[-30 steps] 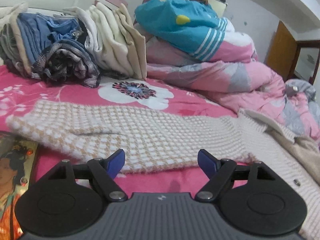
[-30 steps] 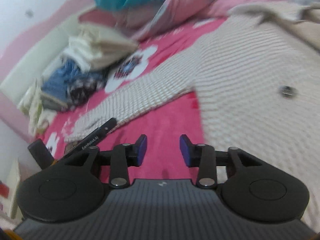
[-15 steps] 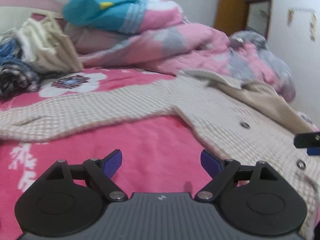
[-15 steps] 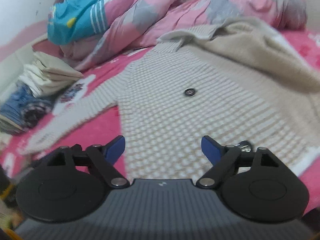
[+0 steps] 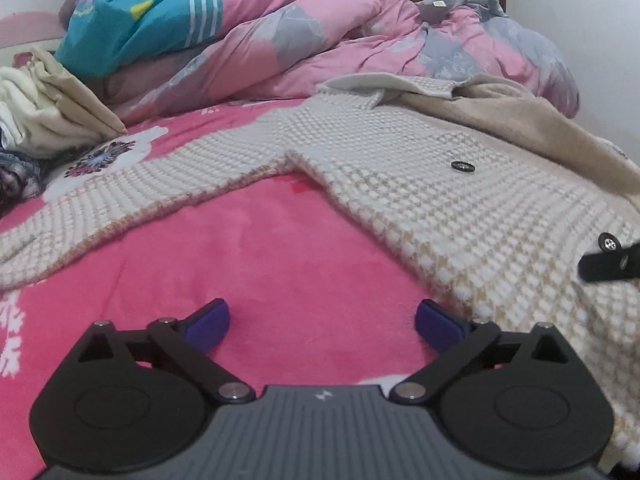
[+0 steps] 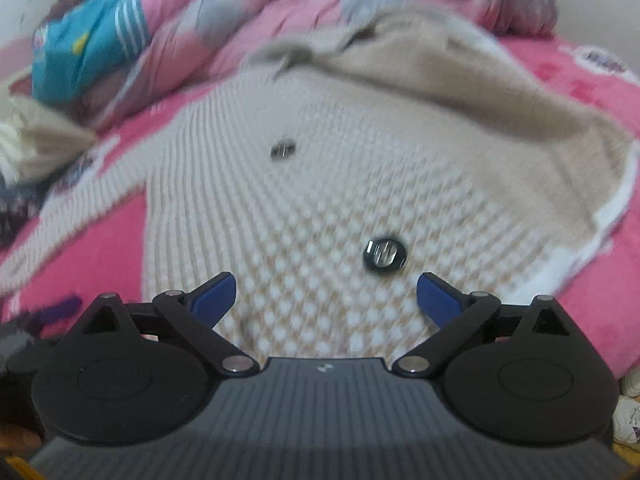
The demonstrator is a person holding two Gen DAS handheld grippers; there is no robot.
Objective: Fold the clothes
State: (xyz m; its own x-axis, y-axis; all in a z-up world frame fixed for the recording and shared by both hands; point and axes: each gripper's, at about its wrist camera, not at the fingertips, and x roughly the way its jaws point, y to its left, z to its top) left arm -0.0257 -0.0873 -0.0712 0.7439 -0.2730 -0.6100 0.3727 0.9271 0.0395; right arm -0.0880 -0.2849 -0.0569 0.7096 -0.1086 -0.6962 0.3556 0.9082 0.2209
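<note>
Pink bedspread [image 5: 280,248] under checked cardigan [image 5: 460,208]; left claw [image 5: 322,322], right claw [image 6: 326,294] both opening, empty.

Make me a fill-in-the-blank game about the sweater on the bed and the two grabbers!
1. The knitted cardigan lies spread on a bedsheet whose colour is ____.
2. The small round things on its front, like this one, are ____.
3. The left gripper has only the ____ between its opening jaws.
4. The right gripper hovers with jaws opening over the ____.

Missing words: pink; buttons; bedsheet; cardigan
</note>
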